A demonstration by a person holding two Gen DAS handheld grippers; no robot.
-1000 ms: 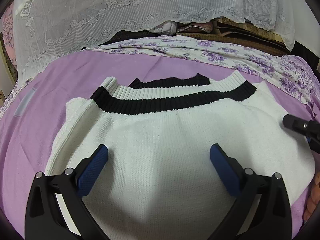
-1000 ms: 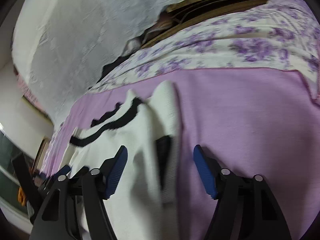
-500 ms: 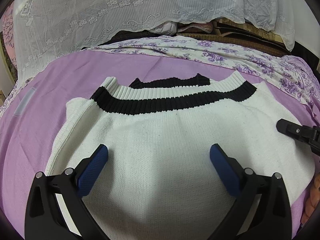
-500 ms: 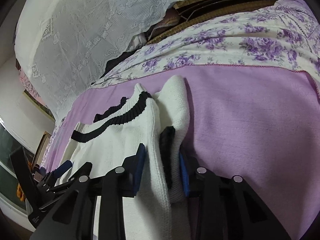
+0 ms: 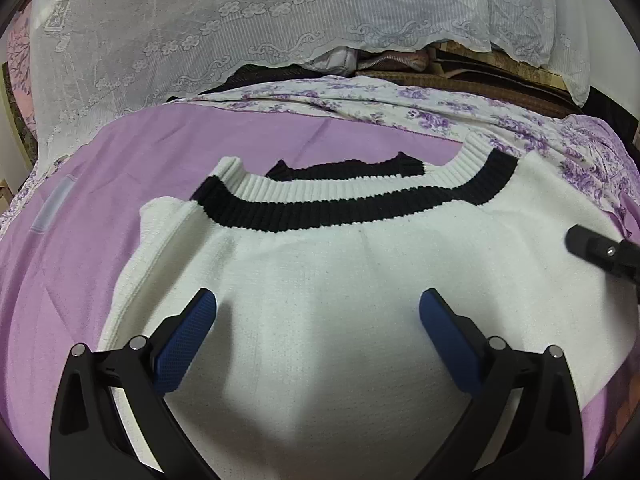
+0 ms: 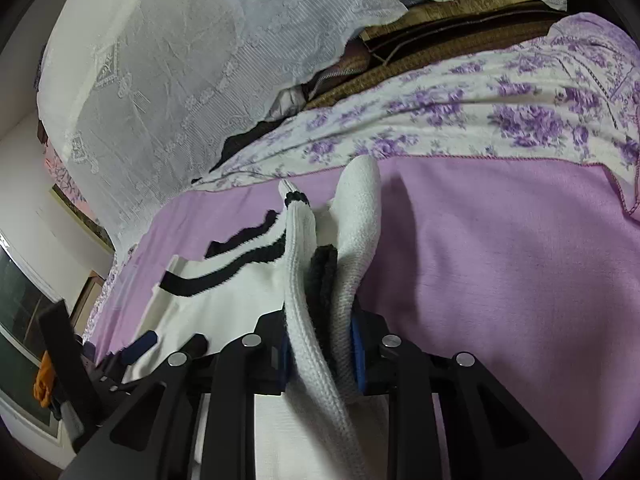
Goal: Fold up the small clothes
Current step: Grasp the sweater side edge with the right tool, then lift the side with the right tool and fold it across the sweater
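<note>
Since the earlier frames the right gripper (image 6: 320, 356) has been closing its jaws, and they now pinch the right-hand side edge of the white knitted sweater (image 5: 340, 280), white rib and a strip of black trim bunched between the blue pads (image 6: 357, 364); the gathered edge stands up from the purple sheet (image 6: 500, 280) where it previously lay flat. The left gripper (image 5: 318, 332) has not shifted: it hangs with jaws spread wide above the sweater's lower body, gripping nothing; whether its pads touch the knit cannot be told. The sweater lies face-up on the purple sheet, its black-and-white ribbed collar (image 5: 348, 204) toward the floral bedcover (image 5: 400, 108), a lace curtain (image 5: 240, 28) behind. The knit appears soft, light and limp: it will probably drape and sag from any single hold rather than keep a crease, and thick ribbing gives the pads good purchase with little risk of slipping. Judged from the layout, the side seam or ribbed edges are the sensible holds, with the opposite side taken as well so the panel turns over evenly.
</note>
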